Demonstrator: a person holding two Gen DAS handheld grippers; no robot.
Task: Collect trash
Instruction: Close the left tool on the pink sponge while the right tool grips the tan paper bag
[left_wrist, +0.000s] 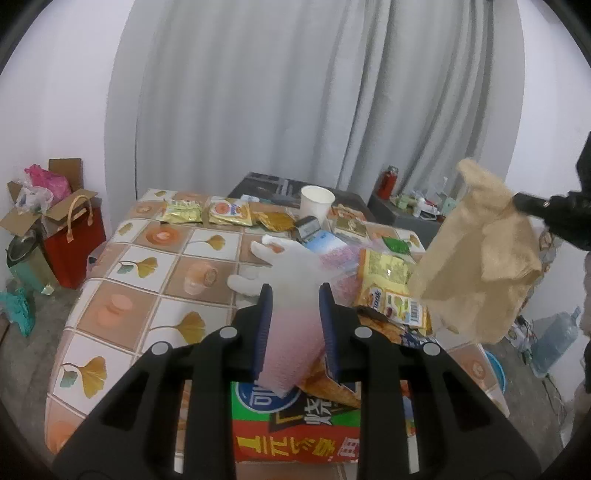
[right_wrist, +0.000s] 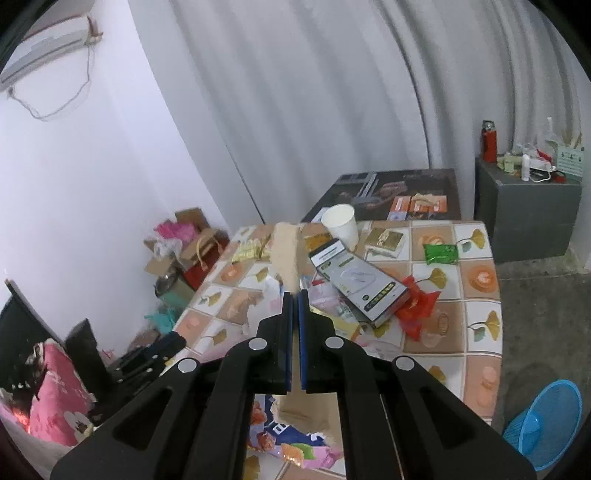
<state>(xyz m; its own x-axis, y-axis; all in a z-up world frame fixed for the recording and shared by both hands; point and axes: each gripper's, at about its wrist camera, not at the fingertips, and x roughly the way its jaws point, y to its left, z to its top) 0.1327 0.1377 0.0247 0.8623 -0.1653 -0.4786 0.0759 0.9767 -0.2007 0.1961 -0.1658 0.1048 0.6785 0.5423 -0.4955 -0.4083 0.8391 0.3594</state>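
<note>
My left gripper (left_wrist: 295, 290) is shut on the pink cuff of a white rubber glove (left_wrist: 291, 273), whose fingers hang forward over the table. To the right, my right gripper (left_wrist: 517, 201) holds up a crumpled tan cloth (left_wrist: 476, 258) above the table's litter. In the right wrist view the right gripper (right_wrist: 294, 293) is shut on that tan cloth (right_wrist: 286, 251), which sticks out past the pads. Snack wrappers (left_wrist: 384, 273), a white paper cup (left_wrist: 317, 205) and a large red and green snack bag (left_wrist: 295, 432) lie on the table.
The table wears a ginkgo-leaf cloth (left_wrist: 147, 266). On it lie a flat white box (right_wrist: 360, 280), a red wrapper (right_wrist: 417, 306) and a green packet (right_wrist: 439, 254). A blue basket (right_wrist: 546, 424) stands on the floor at right; a red bag (left_wrist: 75, 247) and boxes at left.
</note>
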